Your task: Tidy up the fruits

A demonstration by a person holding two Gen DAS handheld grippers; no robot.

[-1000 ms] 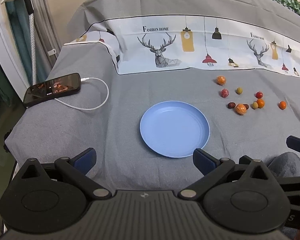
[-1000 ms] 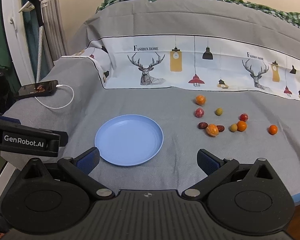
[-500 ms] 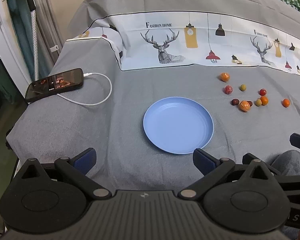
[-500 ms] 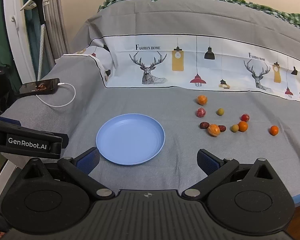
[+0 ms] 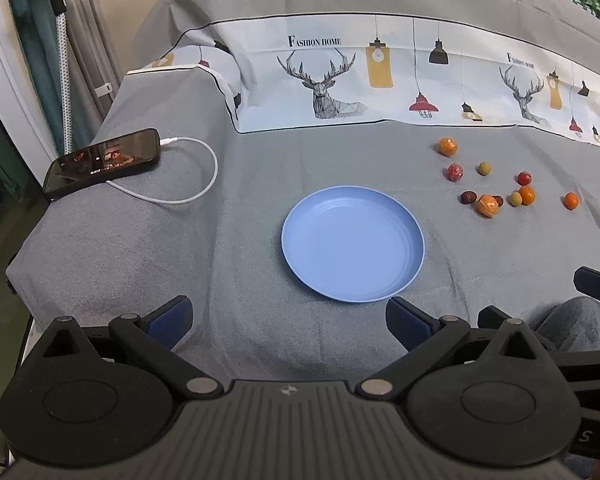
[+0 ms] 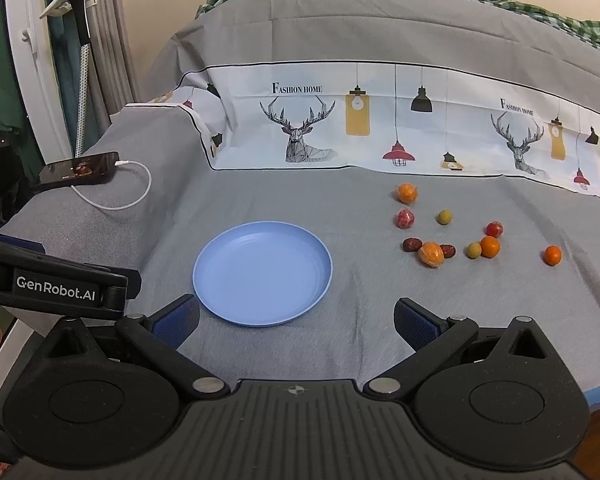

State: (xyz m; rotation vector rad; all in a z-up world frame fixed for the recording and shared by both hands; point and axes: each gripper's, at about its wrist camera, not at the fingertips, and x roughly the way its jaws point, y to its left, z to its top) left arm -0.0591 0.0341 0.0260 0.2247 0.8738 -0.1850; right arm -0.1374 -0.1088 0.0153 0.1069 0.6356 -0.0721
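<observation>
Nothing is gathered yet: the plate [image 6: 262, 273] lies bare on the grey cloth, and the fruits [image 6: 456, 232] are scattered to its right, well apart from it. Judging by the task, the step in hand is the first reach for a fruit, and the right tool [image 6: 296, 322] is the better placed for it.

To do it well, start with a piece that stands alone, such as the far-right orange [image 6: 552, 255] or the top orange [image 6: 406, 193], so the fingers do not knock a neighbour. The big orange [image 6: 431, 254] sits tight between two dark dates [image 6: 412, 245], and the small green one [image 6: 474, 250] is just beside another orange [image 6: 490, 246]; these are better left until the loners are cleared. The pieces are round and will likely roll on the cloth, so come straight down with one finger on each side and close gently. The cloth looks soft and may wrinkle if the tips drag.

The right tool hovers low over the near edge of the cloth, level and pointing forward, its fingers spread wide with nothing between them, the plate just ahead of its left finger. The left tool [image 5: 288, 322] is beside it at like height, also spread and empty, aimed at the plate [image 5: 353, 244]. A phone [image 5: 102, 162] with its cable [image 5: 188, 196] lies far left, out of the way.
</observation>
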